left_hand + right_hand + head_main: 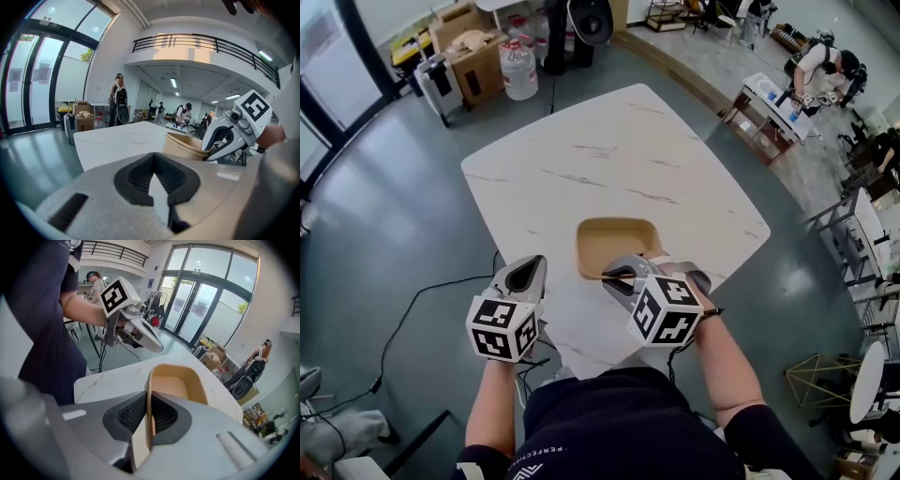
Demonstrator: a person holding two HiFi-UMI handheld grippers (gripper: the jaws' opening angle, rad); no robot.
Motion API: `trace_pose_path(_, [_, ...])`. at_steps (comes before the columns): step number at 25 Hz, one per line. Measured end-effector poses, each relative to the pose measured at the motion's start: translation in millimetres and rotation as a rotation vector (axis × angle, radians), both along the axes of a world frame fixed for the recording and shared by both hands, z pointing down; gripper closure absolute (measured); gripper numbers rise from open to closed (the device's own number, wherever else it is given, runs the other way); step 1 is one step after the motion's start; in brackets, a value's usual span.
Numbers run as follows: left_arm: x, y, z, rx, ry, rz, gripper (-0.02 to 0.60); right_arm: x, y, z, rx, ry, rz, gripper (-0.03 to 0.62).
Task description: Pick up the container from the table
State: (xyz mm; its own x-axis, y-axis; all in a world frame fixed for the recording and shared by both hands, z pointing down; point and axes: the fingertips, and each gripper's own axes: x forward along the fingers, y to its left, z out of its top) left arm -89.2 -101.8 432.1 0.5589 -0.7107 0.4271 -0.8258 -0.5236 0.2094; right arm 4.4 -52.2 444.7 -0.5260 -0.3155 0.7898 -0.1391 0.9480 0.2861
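Observation:
A tan, shallow rectangular container [619, 246] is over the near part of the white marble table [581, 159]. My right gripper [614, 274] is shut on the container's near wall. In the right gripper view the thin wall [149, 394] stands between the dark pads, and the tray's hollow [176, 385] lies beyond them. Whether the container rests on the table or hangs just above it, I cannot tell. My left gripper [530, 272] is to the left of the container, apart from it, shut with nothing in it. The left gripper view shows the container [185, 144] and the right gripper [220, 150] at its rim.
Cardboard boxes [469, 47] and a water jug [519, 70] stand on the floor beyond the table's far left corner. A black cable [412, 314] runs over the floor at the left. A small table [773, 103] with people at it is at the far right.

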Motion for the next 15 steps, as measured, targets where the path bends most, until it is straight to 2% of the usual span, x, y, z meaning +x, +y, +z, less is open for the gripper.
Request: trace_pose_path(15, [-17.3, 40.4, 6.9, -0.015, 0.010, -0.005, 0.586, -14.2, 45.2, 0.5, -0.040, -0.048, 0.012, 0.569])
